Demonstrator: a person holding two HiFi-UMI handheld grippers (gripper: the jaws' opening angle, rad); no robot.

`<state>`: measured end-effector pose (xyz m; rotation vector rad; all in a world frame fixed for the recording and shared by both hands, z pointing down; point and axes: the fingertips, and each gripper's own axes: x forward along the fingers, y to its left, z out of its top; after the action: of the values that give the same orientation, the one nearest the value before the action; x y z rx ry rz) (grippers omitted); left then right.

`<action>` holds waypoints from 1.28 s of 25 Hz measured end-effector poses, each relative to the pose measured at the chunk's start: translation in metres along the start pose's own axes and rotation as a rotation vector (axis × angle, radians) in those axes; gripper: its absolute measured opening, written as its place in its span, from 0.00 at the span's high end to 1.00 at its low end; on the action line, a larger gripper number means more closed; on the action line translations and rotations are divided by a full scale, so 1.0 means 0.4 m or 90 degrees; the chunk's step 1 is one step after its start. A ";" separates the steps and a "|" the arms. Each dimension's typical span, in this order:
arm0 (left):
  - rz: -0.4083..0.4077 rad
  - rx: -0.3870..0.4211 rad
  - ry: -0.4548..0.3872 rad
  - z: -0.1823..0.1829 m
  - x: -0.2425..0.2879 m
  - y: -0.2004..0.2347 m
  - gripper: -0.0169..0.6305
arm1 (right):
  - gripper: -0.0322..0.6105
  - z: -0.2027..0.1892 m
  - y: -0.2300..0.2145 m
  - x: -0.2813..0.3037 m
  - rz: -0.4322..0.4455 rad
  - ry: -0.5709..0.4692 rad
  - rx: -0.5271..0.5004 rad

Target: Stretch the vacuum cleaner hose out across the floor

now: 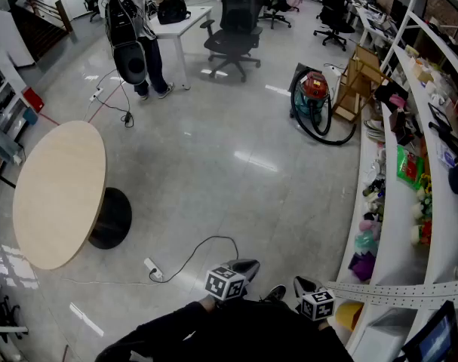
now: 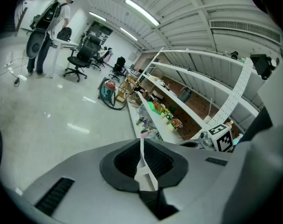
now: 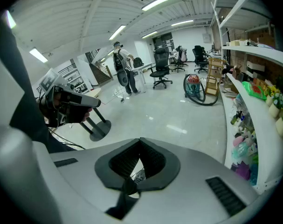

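Left tool [image 2: 142,158]: ribbed black pads meet along a thin seam, closed, nothing between them. Its grey moulded shell is smooth and matte.

Right tool [image 3: 139,164]: the black pads also meet at their tips, closed and empty. It sits just to the right of the left tool, and both are held low and close to the person's body.

Vacuum cleaner [image 1: 314,89]: squat canister with a red domed top and a teal body. It stands well ahead of both tools, on the right tool's side, against the end of the shelving [image 1: 387,202].

Hose [image 1: 328,137]: black and flexible. It lies in a curved loop on the floor [image 1: 236,179] beside the canister, well apart from either tool.

The floor is pale grey and glossy, with light reflections.

The shelving is white, in long curved tiers carrying small mixed goods, and runs just beside the right tool.

Round worktop [image 1: 59,194]: pale wood-look oval top on a black disc base [image 1: 114,219], off to the left of the left tool.

Power strip [image 1: 153,270]: white block with a thin black cable [image 1: 206,241] arcing from it, on the floor near the left tool.

A black office chair [image 1: 232,32] and a person wearing a backpack [image 1: 134,29] are at the far end of the room.
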<state>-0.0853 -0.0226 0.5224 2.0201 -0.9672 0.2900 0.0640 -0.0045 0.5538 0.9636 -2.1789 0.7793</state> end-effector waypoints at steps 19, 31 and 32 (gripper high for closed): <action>0.054 0.064 0.050 0.124 0.152 0.014 0.91 | 0.94 0.161 -0.155 0.129 0.057 -0.040 -0.020; 0.117 0.079 0.024 0.303 0.385 -0.059 0.91 | 0.94 0.249 -0.413 0.158 0.137 -0.035 -0.016; 0.117 0.072 0.028 0.310 0.396 -0.058 0.91 | 0.94 0.247 -0.429 0.163 0.136 -0.031 -0.011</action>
<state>0.0205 -0.1951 0.5153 2.0205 -1.1337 0.4964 0.1347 -0.1983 0.5838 0.7556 -2.3535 0.8425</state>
